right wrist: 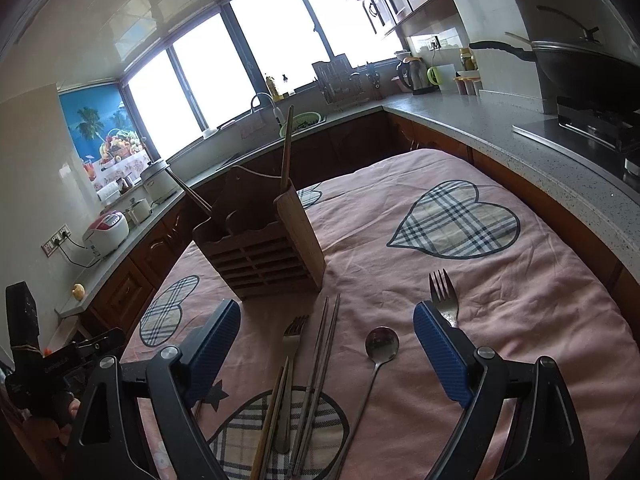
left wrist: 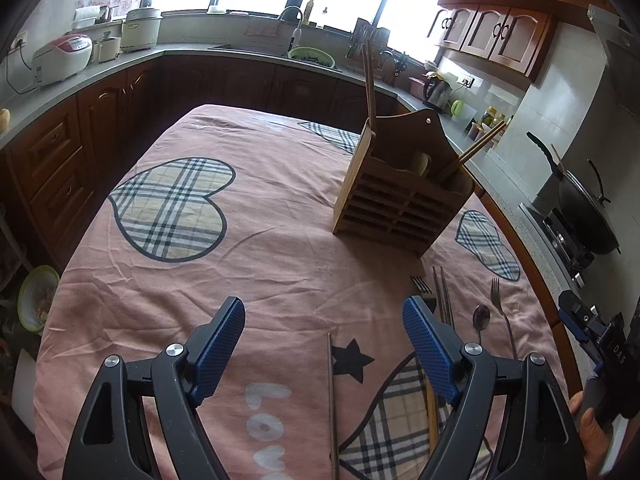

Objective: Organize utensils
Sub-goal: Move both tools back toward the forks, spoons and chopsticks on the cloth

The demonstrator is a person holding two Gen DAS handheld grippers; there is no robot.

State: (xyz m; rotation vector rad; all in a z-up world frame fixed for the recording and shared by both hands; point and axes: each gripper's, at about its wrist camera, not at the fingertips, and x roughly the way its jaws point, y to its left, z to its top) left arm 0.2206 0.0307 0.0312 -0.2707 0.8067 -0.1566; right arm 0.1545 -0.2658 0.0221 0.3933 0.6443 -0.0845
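Kitchen table under a pink heart-print cloth (right wrist: 500, 320), with wooden utensil holder (right wrist: 260, 256) and loose cutlery.

Holder upright toward the far side of the cloth, wooden chopsticks (right wrist: 286, 148) leaning out of its compartments. Near the holder's front, in a row: metal chopsticks (right wrist: 320, 360), left fork (right wrist: 290, 356) beside them, spoon (right wrist: 382, 346) further right, right fork (right wrist: 442, 290) rightmost. Single thin metal stick (left wrist: 332, 400) apart on the left. Left gripper (left wrist: 324, 344) wide open, empty, above the cloth. Right gripper (right wrist: 326, 346) likewise wide open, empty, above the cutlery row; one blue pad overlapping the right fork's handle in view, contact unclear.
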